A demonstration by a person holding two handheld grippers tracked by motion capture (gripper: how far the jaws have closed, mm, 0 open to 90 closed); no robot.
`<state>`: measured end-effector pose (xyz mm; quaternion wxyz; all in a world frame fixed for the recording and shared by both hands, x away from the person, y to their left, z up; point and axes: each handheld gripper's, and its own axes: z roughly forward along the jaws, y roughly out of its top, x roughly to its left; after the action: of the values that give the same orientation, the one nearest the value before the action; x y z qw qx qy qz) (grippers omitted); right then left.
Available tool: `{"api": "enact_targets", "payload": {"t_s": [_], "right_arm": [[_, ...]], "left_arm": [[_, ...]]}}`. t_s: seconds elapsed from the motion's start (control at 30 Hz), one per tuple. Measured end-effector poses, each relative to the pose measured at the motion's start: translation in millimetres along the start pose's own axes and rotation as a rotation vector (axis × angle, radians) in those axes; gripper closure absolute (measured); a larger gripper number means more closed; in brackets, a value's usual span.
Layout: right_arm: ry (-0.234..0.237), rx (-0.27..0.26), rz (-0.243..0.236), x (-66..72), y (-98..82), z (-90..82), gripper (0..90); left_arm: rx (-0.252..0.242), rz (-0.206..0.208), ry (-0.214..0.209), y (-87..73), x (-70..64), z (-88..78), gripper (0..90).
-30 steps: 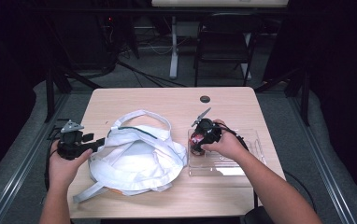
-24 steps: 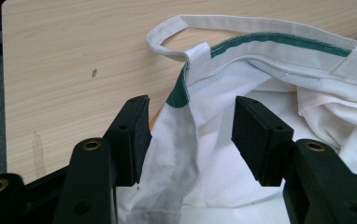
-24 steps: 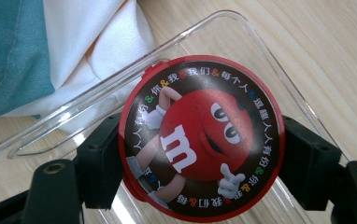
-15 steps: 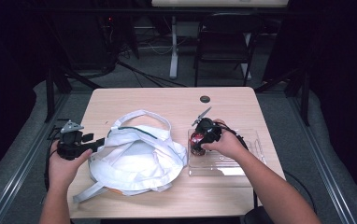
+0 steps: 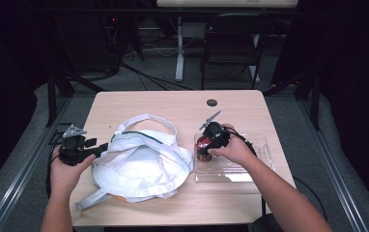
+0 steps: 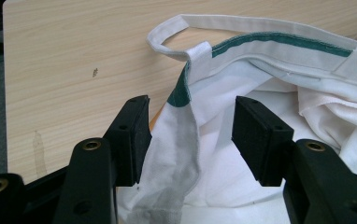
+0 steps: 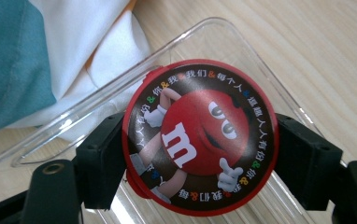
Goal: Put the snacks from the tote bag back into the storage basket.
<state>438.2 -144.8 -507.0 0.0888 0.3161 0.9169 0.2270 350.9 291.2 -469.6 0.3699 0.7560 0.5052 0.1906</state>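
A crumpled white tote bag [image 5: 141, 162] with a green-trimmed rim lies on the left half of the wooden table [image 5: 173, 104]. My left gripper [image 5: 99, 148] sits at the bag's left edge. In the left gripper view the jaws of this gripper [image 6: 190, 135] stand open, straddling a fold of the bag [image 6: 270, 93] that touches the left jaw. My right gripper [image 5: 204, 146] is shut on a red round M&M's can [image 5: 203, 143], held over the left end of a clear plastic tray [image 5: 250, 166]. The can's lid [image 7: 200, 135] shows between the jaws of the right gripper [image 7: 200, 149].
A black round grommet [image 5: 212, 102] sits near the table's far edge. A dark chair [image 5: 235, 43] and cables stand beyond the table. The tray's rim [image 7: 223, 42] lies close to the bag's cloth [image 7: 74, 37], which shows a teal patch [image 7: 8, 60].
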Motion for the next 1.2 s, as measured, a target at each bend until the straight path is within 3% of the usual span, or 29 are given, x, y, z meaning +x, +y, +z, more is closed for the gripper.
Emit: {"api": "enact_targets", "payload": {"t_s": [0.17, 0.57, 0.93, 1.0, 1.2], "right_arm": [[-0.007, -0.038, 0.03, 2.6, -0.6, -6.4, 24.1], [-0.017, -0.068, 0.074, 5.1, -9.2, -16.2, 24.0], [-0.02, -0.048, 0.093, 3.5, -16.0, -9.6, 24.8], [-0.009, -0.07, 0.11, 4.0, -17.0, -8.1, 25.8], [-0.011, -0.054, 0.087, 2.9, -16.5, -9.6, 26.1]], "left_arm": [[0.001, -0.002, -0.001, 0.3, 0.5, 0.0, 46.4], [0.004, 0.003, -0.004, 2.7, 0.4, 2.9, 46.3], [-0.002, 0.003, -0.007, 4.7, 0.8, 3.5, 46.3], [-0.001, 0.006, -0.006, 4.8, 1.0, 3.1, 46.3], [-0.012, 0.007, -0.009, 4.5, 0.3, 3.2, 46.3]]}}
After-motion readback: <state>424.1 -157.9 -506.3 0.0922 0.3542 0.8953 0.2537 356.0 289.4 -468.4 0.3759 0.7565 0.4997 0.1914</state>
